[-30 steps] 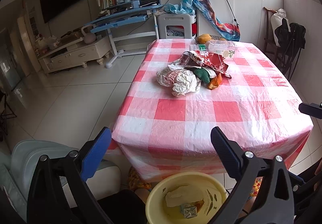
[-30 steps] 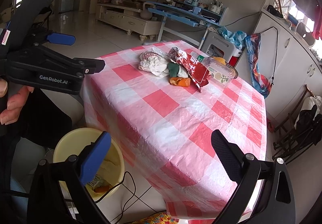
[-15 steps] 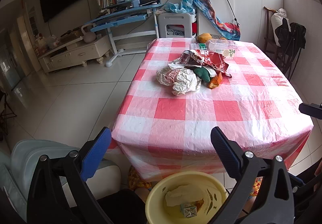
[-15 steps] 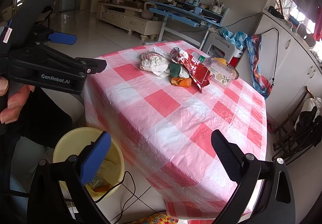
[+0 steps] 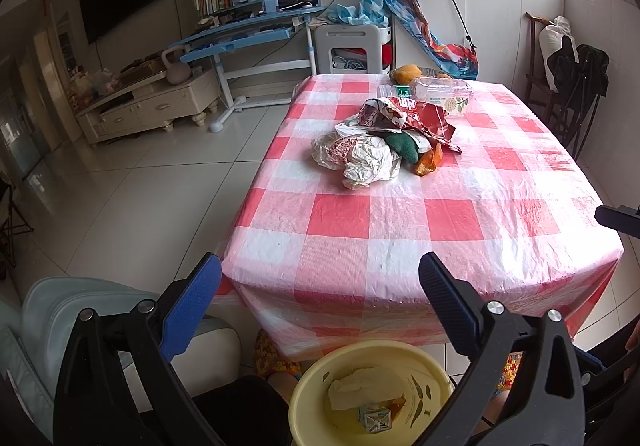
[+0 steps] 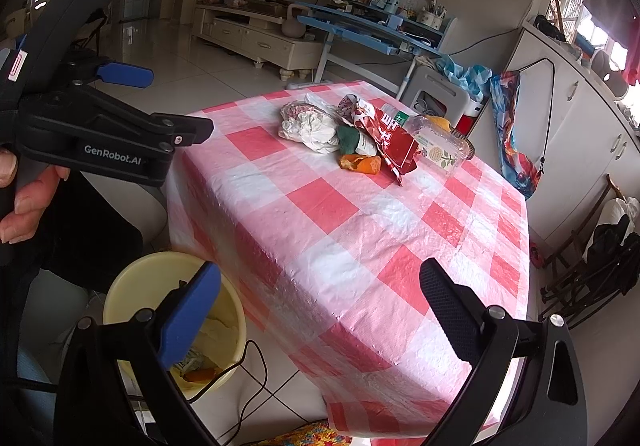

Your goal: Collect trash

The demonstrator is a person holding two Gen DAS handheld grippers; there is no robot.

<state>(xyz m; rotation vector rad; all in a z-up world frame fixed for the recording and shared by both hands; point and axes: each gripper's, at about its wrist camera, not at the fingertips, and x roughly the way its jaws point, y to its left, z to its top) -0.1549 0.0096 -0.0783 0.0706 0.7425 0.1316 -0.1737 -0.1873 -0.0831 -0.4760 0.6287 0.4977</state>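
A heap of trash lies mid-table on the red-and-white checked cloth [image 5: 400,230]: crumpled white bags [image 5: 360,157], a green wrapper [image 5: 404,145], an orange scrap [image 5: 428,161], a red snack bag [image 5: 420,115] and a clear plastic box [image 5: 442,93]. A yellow bin [image 5: 308,390] with some trash inside stands on the floor below the near table edge. My left gripper [image 5: 320,278] hangs open above the bin, holding nothing. My right gripper [image 6: 320,286] is open and empty too, off the table's near corner; the heap [image 6: 348,133] lies far ahead. The left gripper [image 6: 160,101] shows at left in the right wrist view.
A pale chair seat [image 5: 60,310] stands left of the bin. A cable [image 6: 256,374] runs across the floor by the bin [image 6: 128,282]. Dark folded chairs [image 5: 572,85] stand right of the table. A blue desk [image 5: 248,37], stool and white cabinets line the far wall.
Hardly anything has shifted; both grippers stay open and empty, and the views have drifted only slightly.
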